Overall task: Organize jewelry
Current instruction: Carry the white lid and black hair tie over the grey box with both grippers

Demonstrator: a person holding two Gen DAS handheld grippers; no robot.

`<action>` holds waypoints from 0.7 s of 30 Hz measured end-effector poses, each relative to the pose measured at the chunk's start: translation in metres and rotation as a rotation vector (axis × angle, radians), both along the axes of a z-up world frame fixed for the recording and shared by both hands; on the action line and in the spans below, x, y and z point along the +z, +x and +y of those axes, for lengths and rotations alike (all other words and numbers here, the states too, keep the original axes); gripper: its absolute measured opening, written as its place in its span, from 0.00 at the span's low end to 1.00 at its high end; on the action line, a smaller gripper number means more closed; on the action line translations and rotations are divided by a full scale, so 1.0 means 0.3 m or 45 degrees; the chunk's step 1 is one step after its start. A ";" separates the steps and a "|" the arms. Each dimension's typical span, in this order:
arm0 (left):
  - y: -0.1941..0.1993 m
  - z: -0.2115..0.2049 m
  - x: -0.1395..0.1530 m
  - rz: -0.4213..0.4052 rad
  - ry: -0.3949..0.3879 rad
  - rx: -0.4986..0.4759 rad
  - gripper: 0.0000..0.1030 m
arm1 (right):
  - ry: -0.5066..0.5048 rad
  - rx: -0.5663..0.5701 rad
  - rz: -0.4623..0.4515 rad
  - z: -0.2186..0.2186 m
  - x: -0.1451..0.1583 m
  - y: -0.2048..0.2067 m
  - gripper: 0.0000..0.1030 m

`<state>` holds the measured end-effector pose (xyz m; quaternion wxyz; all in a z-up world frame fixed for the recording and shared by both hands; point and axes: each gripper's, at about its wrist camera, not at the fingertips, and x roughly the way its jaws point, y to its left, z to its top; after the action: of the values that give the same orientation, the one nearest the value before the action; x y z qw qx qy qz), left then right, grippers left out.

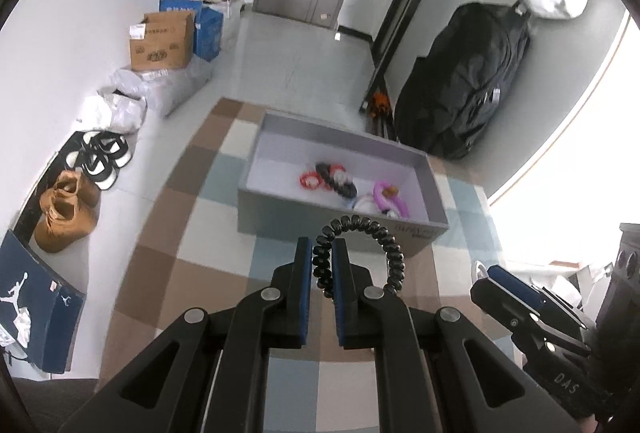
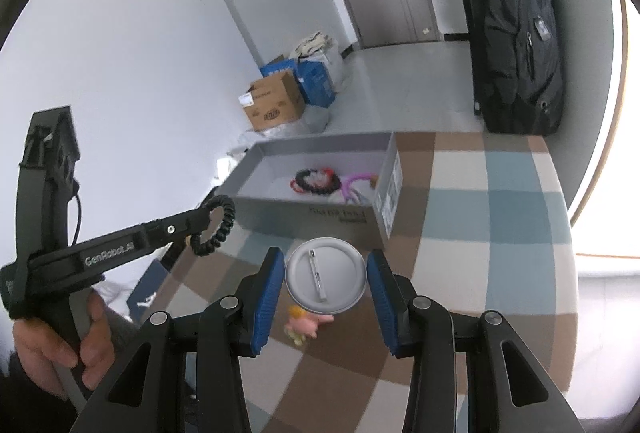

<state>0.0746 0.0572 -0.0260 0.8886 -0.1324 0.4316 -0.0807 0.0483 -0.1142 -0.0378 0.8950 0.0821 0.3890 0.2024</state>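
Note:
My left gripper is shut on a black coil bracelet, whose loop arcs up and right of the fingers. It hangs just in front of the grey box, which holds a red bracelet, a black one and a purple one. My right gripper is shut on a round silver pin badge, back side up, above a small pink figurine. The right wrist view shows the left gripper with the coil bracelet near the box's left corner.
A brown, blue and white checkered cloth covers the table under the box. On the floor to the left are shoes, a blue shoe box and cardboard boxes. A black bag hangs at the right. A hand grips the left handle.

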 end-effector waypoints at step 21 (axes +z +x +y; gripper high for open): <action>0.157 0.000 0.088 -0.086 -0.055 -0.051 0.05 | -0.026 0.071 -0.106 0.064 0.121 0.239 0.40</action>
<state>0.1217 0.0573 0.0005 0.8978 -0.1403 0.4021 -0.1122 0.1201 -0.0950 -0.0014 0.9052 0.0534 0.3555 0.2266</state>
